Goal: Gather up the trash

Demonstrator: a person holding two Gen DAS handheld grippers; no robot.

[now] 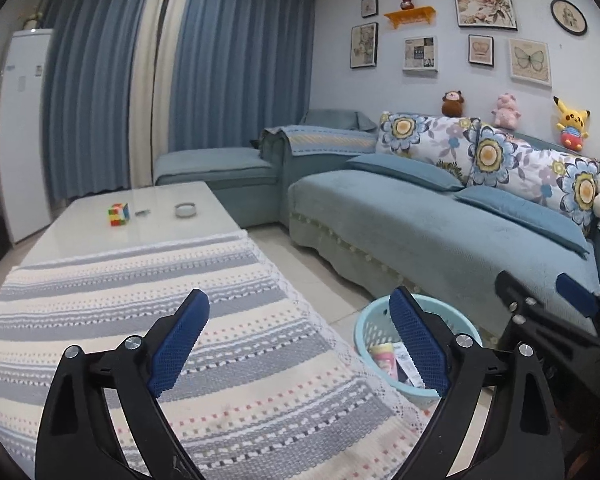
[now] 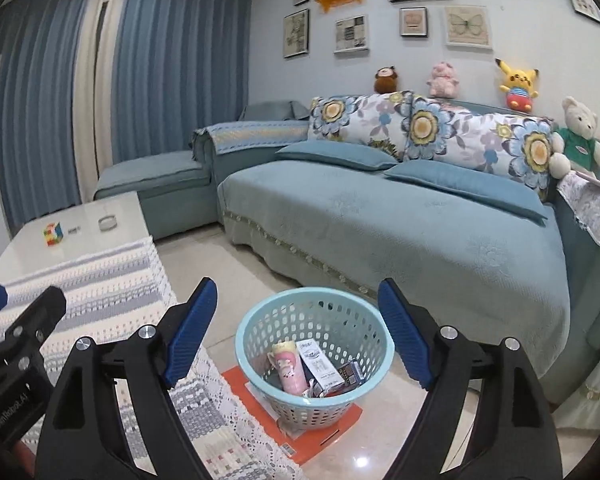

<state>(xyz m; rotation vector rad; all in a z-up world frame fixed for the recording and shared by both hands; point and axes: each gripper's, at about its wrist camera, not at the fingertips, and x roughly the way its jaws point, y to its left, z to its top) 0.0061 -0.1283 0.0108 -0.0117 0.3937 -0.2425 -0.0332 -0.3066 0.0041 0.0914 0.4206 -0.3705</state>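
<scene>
Up front in the left wrist view, the left gripper [image 1: 300, 340] hangs with its jaws spread wide and nothing between them, above the striped cloth [image 1: 204, 320] on the table [image 1: 148, 224]. A cube [image 1: 118, 214] and ashtray [image 1: 185, 210] sit on the bare far end. Right of the cloth, the basket [image 1: 364, 328] stands on the floor.

Next, the right wrist view: the right gripper [image 2: 296, 332] is likewise wide apart and empty, over the basket [image 2: 260, 320], which holds a pink cup [image 2: 288, 368], a white carton [image 2: 320, 364] and other trash, and stands on an orange mat [image 2: 340, 424] by the sofa [image 2: 420, 232].
</scene>
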